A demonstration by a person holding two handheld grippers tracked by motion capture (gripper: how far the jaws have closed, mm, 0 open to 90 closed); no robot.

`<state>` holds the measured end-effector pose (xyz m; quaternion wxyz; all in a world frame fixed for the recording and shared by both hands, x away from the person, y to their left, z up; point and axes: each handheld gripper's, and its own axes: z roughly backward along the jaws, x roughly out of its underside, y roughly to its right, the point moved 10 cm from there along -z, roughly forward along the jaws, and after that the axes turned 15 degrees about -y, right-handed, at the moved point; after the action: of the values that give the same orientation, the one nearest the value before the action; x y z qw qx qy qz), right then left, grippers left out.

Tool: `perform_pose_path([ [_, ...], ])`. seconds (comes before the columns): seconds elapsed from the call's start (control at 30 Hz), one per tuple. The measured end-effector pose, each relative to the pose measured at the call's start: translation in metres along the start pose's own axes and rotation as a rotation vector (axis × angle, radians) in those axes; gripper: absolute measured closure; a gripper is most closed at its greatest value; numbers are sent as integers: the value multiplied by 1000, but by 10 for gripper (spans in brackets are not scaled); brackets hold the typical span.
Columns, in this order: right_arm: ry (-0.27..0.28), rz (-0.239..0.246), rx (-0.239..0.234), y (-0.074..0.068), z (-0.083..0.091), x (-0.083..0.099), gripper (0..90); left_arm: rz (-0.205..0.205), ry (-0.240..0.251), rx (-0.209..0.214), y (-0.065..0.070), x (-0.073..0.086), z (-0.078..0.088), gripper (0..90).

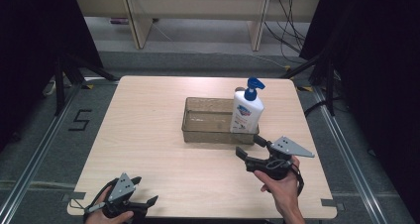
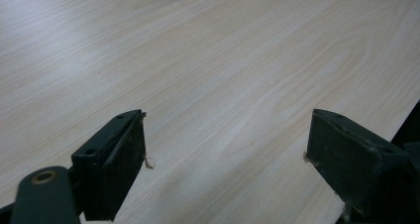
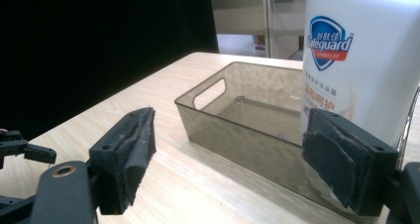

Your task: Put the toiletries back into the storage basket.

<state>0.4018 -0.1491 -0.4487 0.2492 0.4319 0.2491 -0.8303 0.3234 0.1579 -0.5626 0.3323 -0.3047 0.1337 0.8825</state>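
A white soap bottle [image 1: 246,112] with a blue pump stands upright at the right end of a clear brownish plastic bin [image 1: 208,135], apparently inside it. My right gripper [image 1: 249,145] is open just in front of the bin's right front corner, with nothing between its pads. In the right gripper view the bottle [image 3: 346,60] rises right behind the right-hand jaw, whose pad hides the bottle's base, and the bin [image 3: 237,140] lies ahead of my right gripper [image 3: 228,149]. My left gripper [image 1: 146,190] rests open at the table's front left edge, over bare wood [image 2: 225,144].
The light wooden table [image 1: 148,135] has open room left of the bin and across the front. Its right edge [image 2: 403,120] lies close to the left gripper's jaw. Dark curtains flank the table; desk legs [image 1: 138,26] and cables [image 1: 287,21] stand beyond it.
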Motion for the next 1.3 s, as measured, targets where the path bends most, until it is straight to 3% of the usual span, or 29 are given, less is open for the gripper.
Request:
perform_pose_path([
  [0.07,0,-26,-18,-4,0,2,205,0,0,1,0,0,0,148],
  [0.1,-6,-5,-17,-3,0,3,204,1,0,1,0,0,0,148],
  [0.2,-8,-18,-16,-4,1,4,204,0,0,0,0,0,0,148],
  [0.23,6,2,-20,-3,0,4,203,-4,-8,7,0,1,1,148],
  [0.27,-6,-31,-26,-6,1,6,202,-3,-6,7,1,1,1,148],
  [0.3,-3,-2,-14,-3,1,6,201,-2,-5,5,0,0,0,148],
  [0.37,-8,4,-8,-2,1,7,200,0,1,0,0,0,0,148],
  [0.4,-14,-14,-18,-4,2,9,200,0,0,1,0,0,0,148],
  [0.47,-12,0,-16,-3,3,10,200,1,0,0,0,0,0,148],
  [0.5,-12,-21,-26,-5,3,11,200,1,0,0,0,0,0,148],
  [0.57,-11,-2,-20,-4,2,12,199,0,-1,2,0,0,0,148],
  [0.77,-13,-12,-29,-6,3,15,196,-3,-5,6,0,1,1,148],
  [0.83,-5,11,-25,-7,4,15,195,-3,-5,5,0,0,1,148],
  [0.93,-14,3,-29,-8,4,18,195,-2,-7,1,0,1,1,148],
  [0.97,-22,-12,-50,-11,4,20,194,-4,-11,-2,0,1,1,148],
  [1.07,-9,14,-36,-10,5,21,193,-8,-9,2,0,1,1,148],
  [1.17,-19,3,-45,-13,5,26,190,-7,-8,1,0,1,1,148],
  [1.2,-31,-26,-60,-17,6,28,190,-7,-8,1,0,1,1,148],
  [1.23,-10,8,-50,-15,5,28,189,-4,-6,4,0,1,1,148],
  [1.27,-10,8,-50,-15,5,28,189,-4,-6,4,0,1,1,148],
  [1.3,-23,-19,-73,-19,5,30,188,-8,-9,2,0,1,1,148],
])
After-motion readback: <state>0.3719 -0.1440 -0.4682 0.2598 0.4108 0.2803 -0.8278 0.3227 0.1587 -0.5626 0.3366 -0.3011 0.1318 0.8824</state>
